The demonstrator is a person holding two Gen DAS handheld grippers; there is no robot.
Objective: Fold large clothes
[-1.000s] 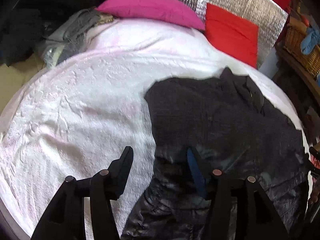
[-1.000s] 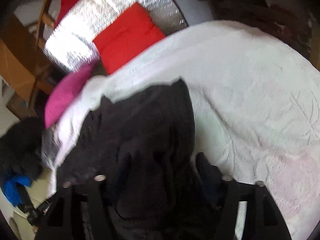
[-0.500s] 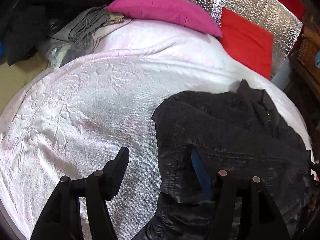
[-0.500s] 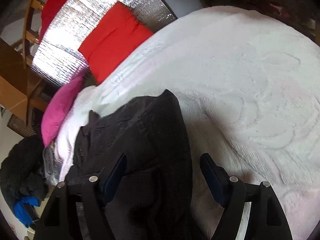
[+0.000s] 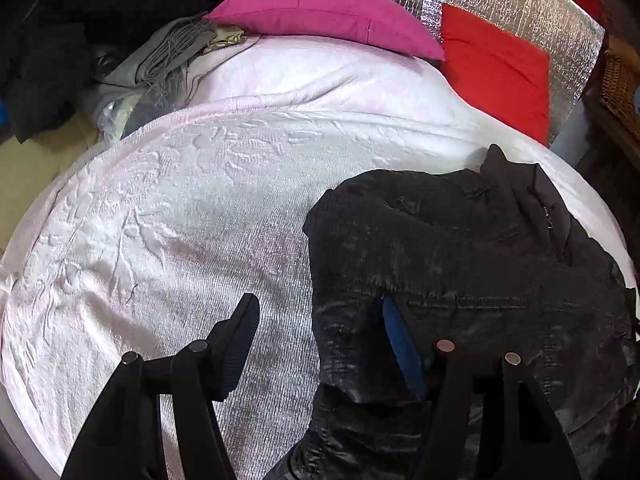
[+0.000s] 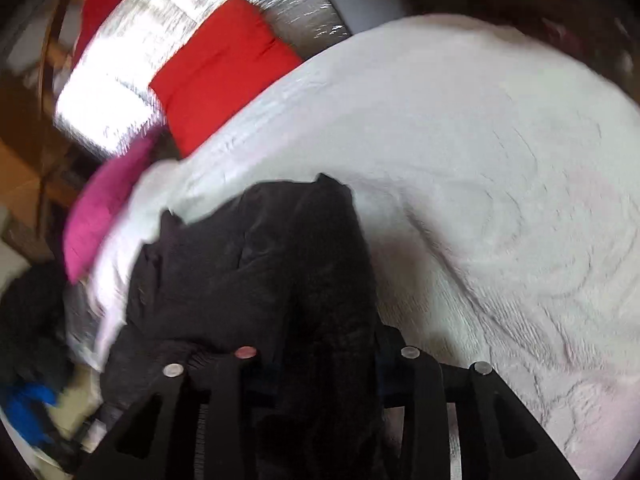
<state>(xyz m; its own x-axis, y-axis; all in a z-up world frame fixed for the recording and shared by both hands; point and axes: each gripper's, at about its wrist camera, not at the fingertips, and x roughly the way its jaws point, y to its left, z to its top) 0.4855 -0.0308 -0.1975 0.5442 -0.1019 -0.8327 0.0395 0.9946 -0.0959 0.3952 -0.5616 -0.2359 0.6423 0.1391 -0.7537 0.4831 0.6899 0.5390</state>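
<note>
A bedroom is shown, with a bed under a white embossed bedspread [image 5: 192, 216]; at its head a pink cushion [image 5: 320, 12], a red cushion [image 5: 496, 68] and a silver quilted panel [image 5: 512, 4] are propped, and a heap of grey clothing [image 5: 160, 64] lies at the far side.

In the left wrist view, the left tool [image 5: 316, 332] is held over the near edge of a black jacket [image 5: 460, 264], which is spread on the bedspread ahead and to the right of the tool. The tool stands roughly half open. Its right finger, with a blue pad, is set on the jacket fabric, while its left finger is over bare bedspread just beside the jacket's edge. Nothing is pinched, so the edge appears only to be straddled, probably in readiness for a grasp of the hem.

In the right wrist view, which is blurred, the right tool [image 6: 316, 360] is seen with the jacket [image 6: 256, 280] bunched between its 2 fingers, and its jaws are closing. Whether the pads already press on the cloth cannot be told, since the fingertips are lost against the dark fabric. The bare bedspread [image 6: 500, 160] lies ahead and to the right. The 2 tools seem placed at opposite sides of the garment so that it can be lifted and folded evenly.
</note>
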